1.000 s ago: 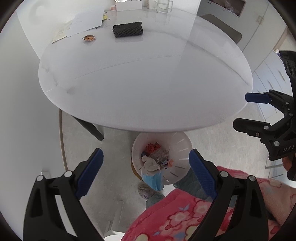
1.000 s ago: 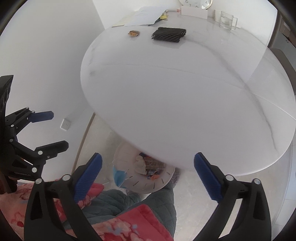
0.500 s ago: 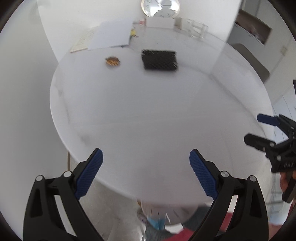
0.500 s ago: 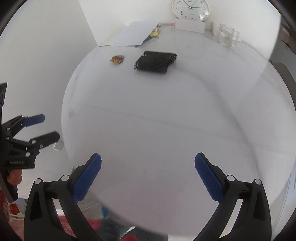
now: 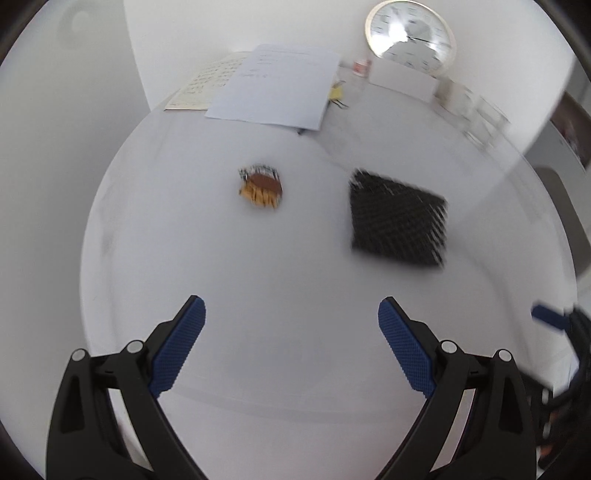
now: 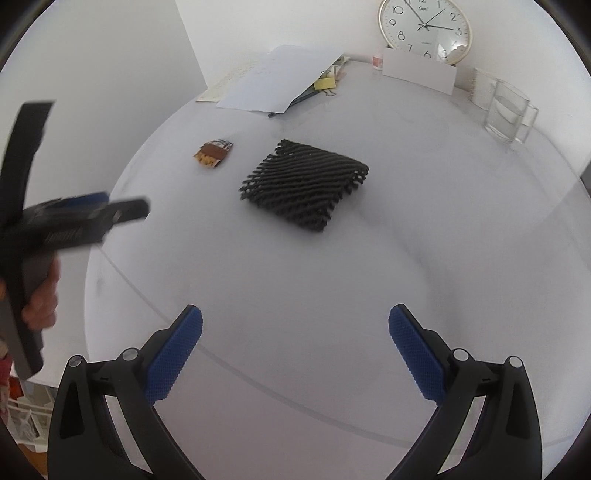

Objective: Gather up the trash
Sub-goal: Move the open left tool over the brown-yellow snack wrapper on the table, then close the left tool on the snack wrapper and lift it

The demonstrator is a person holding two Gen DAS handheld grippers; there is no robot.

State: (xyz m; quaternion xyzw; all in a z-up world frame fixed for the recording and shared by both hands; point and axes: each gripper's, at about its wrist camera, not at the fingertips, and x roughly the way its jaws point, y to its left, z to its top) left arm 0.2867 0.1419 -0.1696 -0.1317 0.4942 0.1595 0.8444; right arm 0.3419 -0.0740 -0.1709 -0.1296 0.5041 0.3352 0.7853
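Note:
Two pieces of trash lie on the round white table (image 5: 280, 266) (image 6: 424, 240). One is a crumpled orange-brown snack wrapper (image 5: 260, 186) (image 6: 213, 152); the other is a black foam mesh sleeve (image 5: 397, 218) (image 6: 304, 184) to its right. My left gripper (image 5: 290, 308) hovers open over the near half of the table, short of both, with nothing between its fingers. It also shows blurred at the left of the right wrist view, left gripper (image 6: 114, 208). My right gripper (image 6: 295, 312) is open and empty too, facing the mesh from a distance.
Loose paper sheets (image 5: 273, 86) (image 6: 280, 79) with a yellow binder clip (image 6: 325, 84) lie at the table's far side. A wall clock (image 6: 424, 29), a white card (image 6: 419, 70) and clear glass containers (image 6: 506, 110) stand at the back right. A hand (image 6: 40, 299) holds the left tool.
Both grippers have lifted from above the bin below the table and moved forward over the tabletop. The wrapper and mesh are now nearer; the bin has left view.

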